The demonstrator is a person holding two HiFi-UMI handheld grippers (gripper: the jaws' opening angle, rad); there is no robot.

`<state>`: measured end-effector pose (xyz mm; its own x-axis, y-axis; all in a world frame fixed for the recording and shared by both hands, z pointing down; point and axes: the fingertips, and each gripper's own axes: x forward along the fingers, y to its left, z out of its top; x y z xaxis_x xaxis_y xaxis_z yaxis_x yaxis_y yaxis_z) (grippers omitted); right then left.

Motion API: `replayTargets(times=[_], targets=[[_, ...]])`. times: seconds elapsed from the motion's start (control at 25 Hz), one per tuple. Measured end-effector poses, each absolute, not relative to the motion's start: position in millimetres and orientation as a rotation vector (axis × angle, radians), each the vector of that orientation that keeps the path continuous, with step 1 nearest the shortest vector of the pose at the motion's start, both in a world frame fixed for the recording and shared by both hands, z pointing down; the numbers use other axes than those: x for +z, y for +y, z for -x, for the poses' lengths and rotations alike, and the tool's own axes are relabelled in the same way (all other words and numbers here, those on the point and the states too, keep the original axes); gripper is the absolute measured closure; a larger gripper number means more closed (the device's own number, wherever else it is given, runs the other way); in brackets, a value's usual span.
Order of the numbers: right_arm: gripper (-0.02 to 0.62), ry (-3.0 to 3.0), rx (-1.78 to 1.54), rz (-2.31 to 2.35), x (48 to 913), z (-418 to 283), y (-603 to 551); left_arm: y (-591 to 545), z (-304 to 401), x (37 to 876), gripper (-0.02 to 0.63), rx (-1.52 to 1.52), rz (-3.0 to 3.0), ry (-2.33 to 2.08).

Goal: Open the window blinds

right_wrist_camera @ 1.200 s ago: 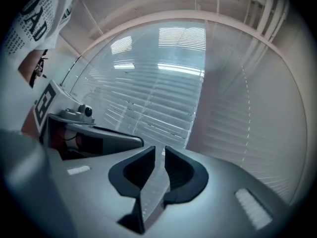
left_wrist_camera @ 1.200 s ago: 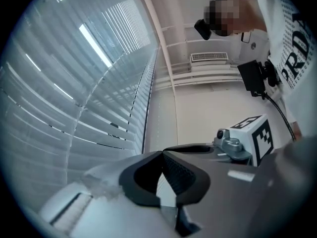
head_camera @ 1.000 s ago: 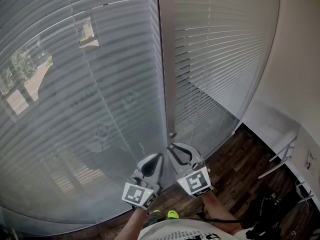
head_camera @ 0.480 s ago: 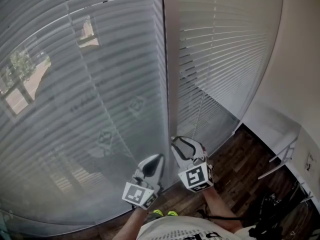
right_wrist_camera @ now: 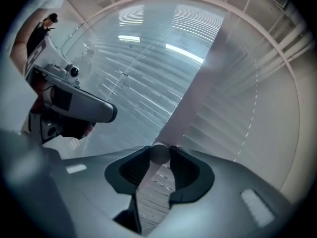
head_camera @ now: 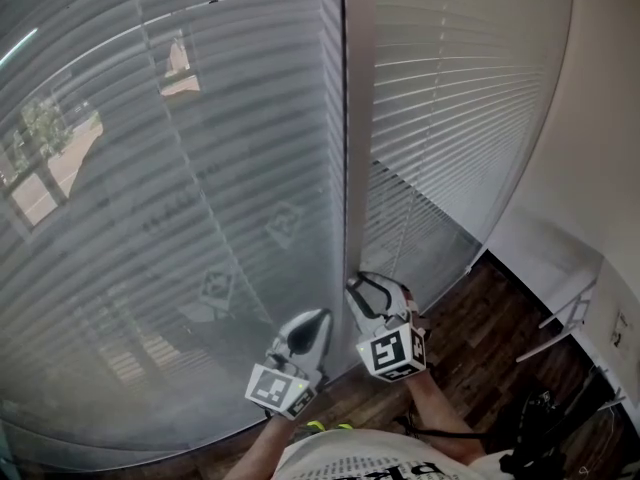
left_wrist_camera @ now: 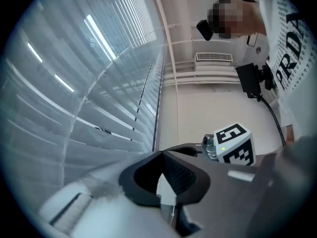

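Grey slatted blinds cover the left window, and a paler blind covers the right one. A plain post stands between them. My right gripper is at the post's lower part. In the right gripper view the round grey end of the tilt wand sits between the tips of the right gripper. Its jaws have just been opening and flank the wand end closely without visibly squeezing it. My left gripper hangs beside it in front of the left blind. The tips of the left gripper meet with nothing held.
Dark wood floor runs below the windows. A white wall closes the right side, with a white frame leaning at its foot. Black gear lies on the floor at the lower right.
My right gripper has slid a little toward the post and down, onto the wand's end, with its jaws wider than before. The left gripper has stayed put.
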<state>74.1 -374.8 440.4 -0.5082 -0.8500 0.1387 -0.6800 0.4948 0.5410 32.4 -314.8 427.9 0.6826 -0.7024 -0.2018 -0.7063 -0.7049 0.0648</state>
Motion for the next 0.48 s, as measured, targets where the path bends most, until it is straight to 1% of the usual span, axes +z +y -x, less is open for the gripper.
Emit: replayTargets(times=[0.48], targets=[[0.474, -2.395, -0.548, -1.302, 441.1, -74.5, -375.4, -315.8, -28.0, 429.0, 0.614, 0.345, 2.863, 1.198]])
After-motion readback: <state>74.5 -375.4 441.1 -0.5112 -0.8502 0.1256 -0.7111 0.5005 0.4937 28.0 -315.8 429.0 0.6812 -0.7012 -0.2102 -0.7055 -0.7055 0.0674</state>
